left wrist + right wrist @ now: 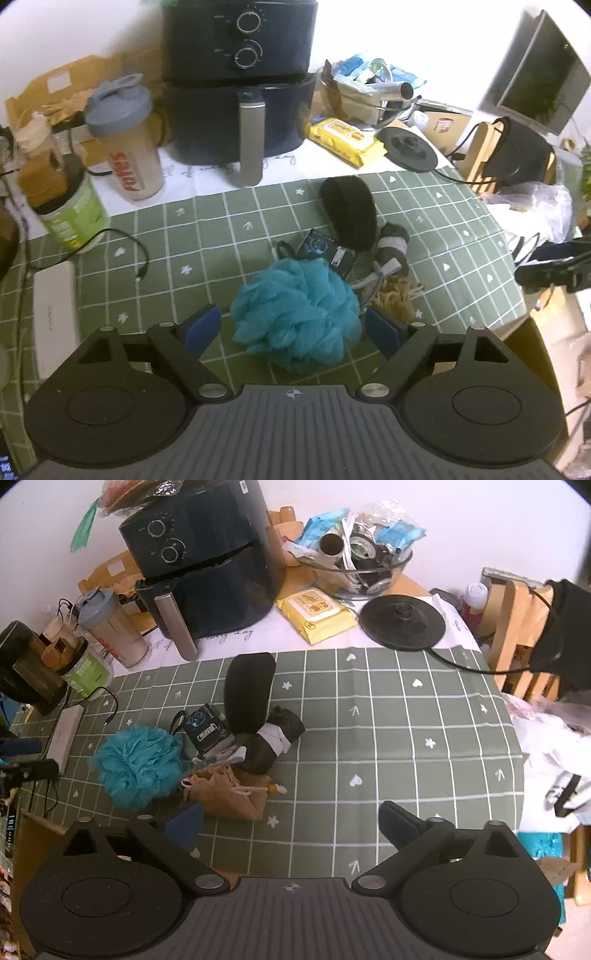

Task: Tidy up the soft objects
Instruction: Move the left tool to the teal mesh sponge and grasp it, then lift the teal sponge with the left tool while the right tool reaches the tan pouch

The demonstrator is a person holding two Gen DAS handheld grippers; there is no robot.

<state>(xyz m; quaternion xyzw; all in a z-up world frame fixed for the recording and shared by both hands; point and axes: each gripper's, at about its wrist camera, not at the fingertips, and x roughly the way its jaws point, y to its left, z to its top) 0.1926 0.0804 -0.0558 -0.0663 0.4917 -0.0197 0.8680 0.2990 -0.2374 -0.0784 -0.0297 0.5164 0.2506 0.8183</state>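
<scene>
Left wrist view: we see our left gripper (291, 326) spread wide, its blue pads either side of the teal bath sponge (297, 314), not clearly pressing it.
Right wrist view: our right gripper (291, 825) is wide open and holds nothing, over bare green checked tablecloth (406, 731) near the front edge.
Sponge: on the cloth, at the front left of the pile (138, 764).
Pile: black foam pad (249, 692), small dark box (207, 727), rolled dark sock (273, 738) and tan pouch (231, 794), all touching one another near the cloth's middle.
Back edge: air fryer (207, 561), yellow wipes pack (316, 614), glass bowl (391, 572).
</scene>
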